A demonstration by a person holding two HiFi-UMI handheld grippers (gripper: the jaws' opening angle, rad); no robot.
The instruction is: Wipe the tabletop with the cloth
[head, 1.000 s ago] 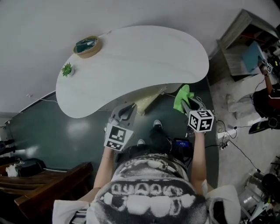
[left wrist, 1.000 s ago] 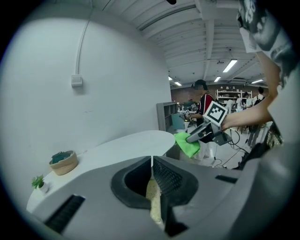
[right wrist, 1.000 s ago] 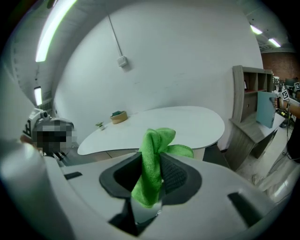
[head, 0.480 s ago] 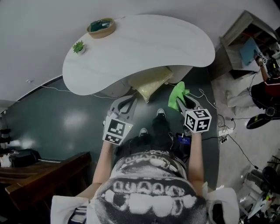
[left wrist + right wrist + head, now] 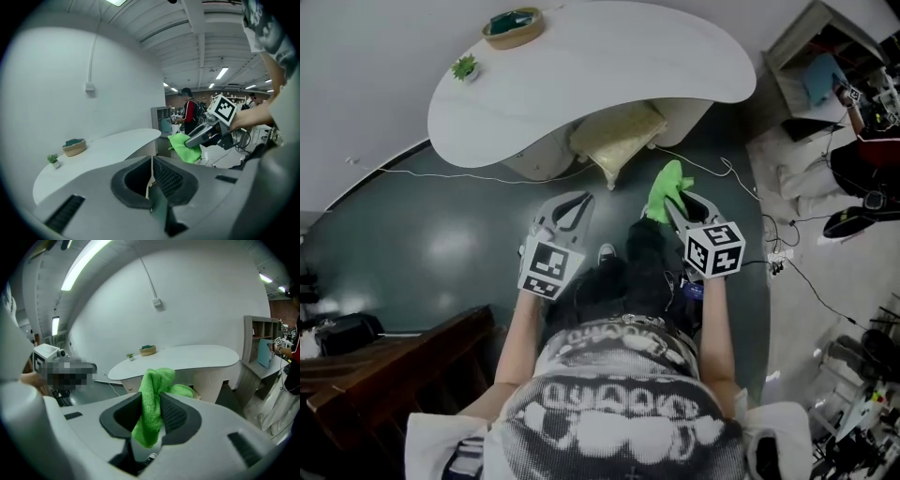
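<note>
The white kidney-shaped table [image 5: 609, 70] stands ahead of me, out of reach of both grippers. My right gripper [image 5: 673, 204] is shut on a bright green cloth [image 5: 666, 186] and hangs over the dark floor, short of the table's near edge. In the right gripper view the cloth [image 5: 153, 404] is bunched between the jaws, with the table [image 5: 197, 358] beyond it. My left gripper [image 5: 569, 212] is held level beside it, shut and empty. The left gripper view shows its jaws [image 5: 151, 164] together, the table [image 5: 108, 146] to the left, and the cloth [image 5: 183, 146] in the right gripper [image 5: 197, 138].
A woven basket [image 5: 514, 25] and a small potted plant [image 5: 465, 67] sit at the table's far left end. A pale cushion [image 5: 619, 136] lies under the table. A cable [image 5: 478, 176] runs across the floor. Dark wooden furniture [image 5: 384, 375] is behind left; shelves [image 5: 811, 56] and a person [image 5: 872, 122] are at the right.
Both grippers have drawn back from the table's near edge, and the table now lies farther ahead. The right gripper kept hold of the green cloth; the left stayed shut.
</note>
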